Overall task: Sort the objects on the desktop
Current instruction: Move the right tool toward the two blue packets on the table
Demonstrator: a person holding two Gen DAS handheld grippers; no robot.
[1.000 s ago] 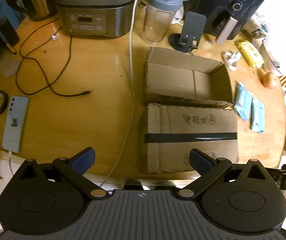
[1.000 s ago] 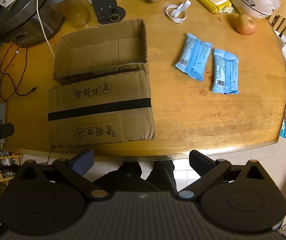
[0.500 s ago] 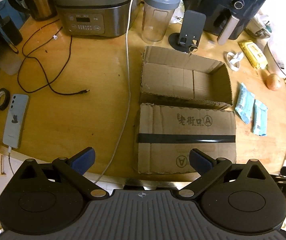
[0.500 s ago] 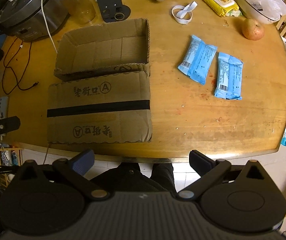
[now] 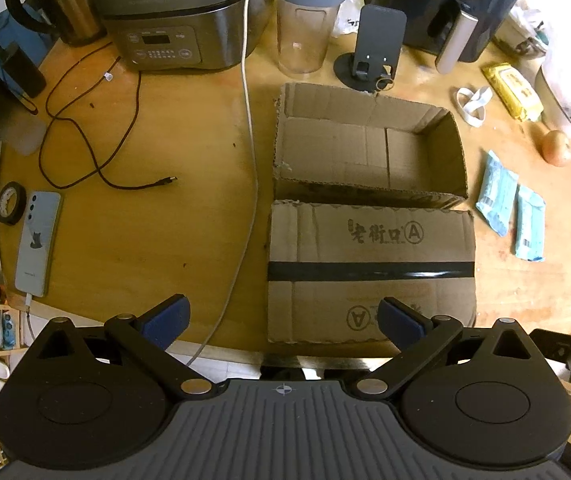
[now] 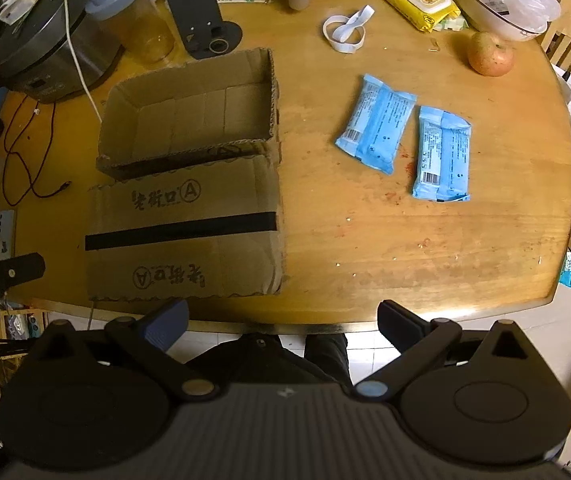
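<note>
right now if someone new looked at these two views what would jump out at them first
The open cardboard box in the middle of the round wooden table, empty, its lid flap with a black tape stripe folded out toward the near edge. Next, the two blue packets lying side by side on bare wood to its right, with an apple beyond them. Both the left gripper and the right gripper hang wide open at the near edge, holding nothing.
</note>
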